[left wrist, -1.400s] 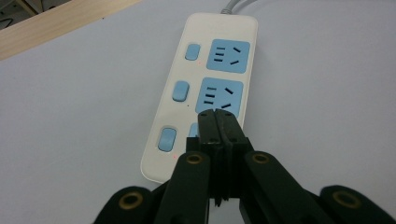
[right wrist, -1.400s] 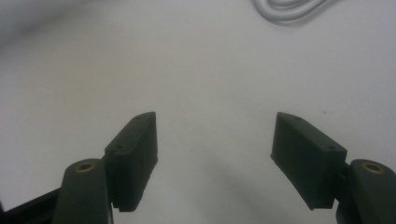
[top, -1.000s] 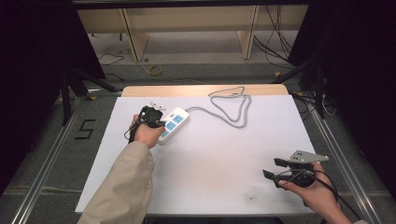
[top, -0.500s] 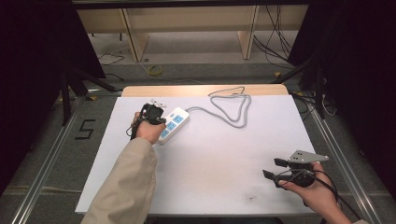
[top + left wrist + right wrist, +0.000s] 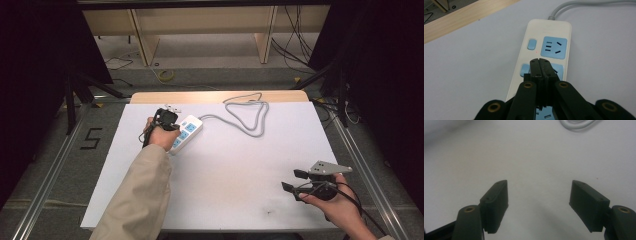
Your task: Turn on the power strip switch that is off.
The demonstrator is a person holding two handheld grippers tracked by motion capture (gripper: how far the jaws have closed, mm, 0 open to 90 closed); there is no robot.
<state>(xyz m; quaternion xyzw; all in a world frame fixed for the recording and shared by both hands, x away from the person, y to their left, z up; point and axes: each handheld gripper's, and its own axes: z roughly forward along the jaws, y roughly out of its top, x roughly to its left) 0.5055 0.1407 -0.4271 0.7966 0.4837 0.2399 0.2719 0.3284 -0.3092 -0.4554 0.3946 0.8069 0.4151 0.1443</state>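
Note:
A white power strip point(image 5: 189, 129) with blue sockets and blue switches lies on the white table, left of centre. Its grey cable point(image 5: 250, 117) loops toward the far edge. My left gripper point(image 5: 172, 126) is shut with nothing between its jaws. In the left gripper view its closed tips point(image 5: 539, 62) hover over the strip point(image 5: 549, 32) by the second switch and socket; whether they touch it I cannot tell. My right gripper point(image 5: 294, 180) is open over bare table at the front right, its jaws point(image 5: 539, 202) wide apart and empty.
The table point(image 5: 240, 165) has a wooden strip point(image 5: 215, 96) along its far edge. Beyond it stand wooden furniture legs and loose cables on the floor. Metal rails run along both sides of the table. A piece of the cable loop point(image 5: 576, 123) shows far ahead of the right gripper.
My left hand has edged slightly toward the far side along the power strip, jaws still shut. The right hand has stayed where it was.

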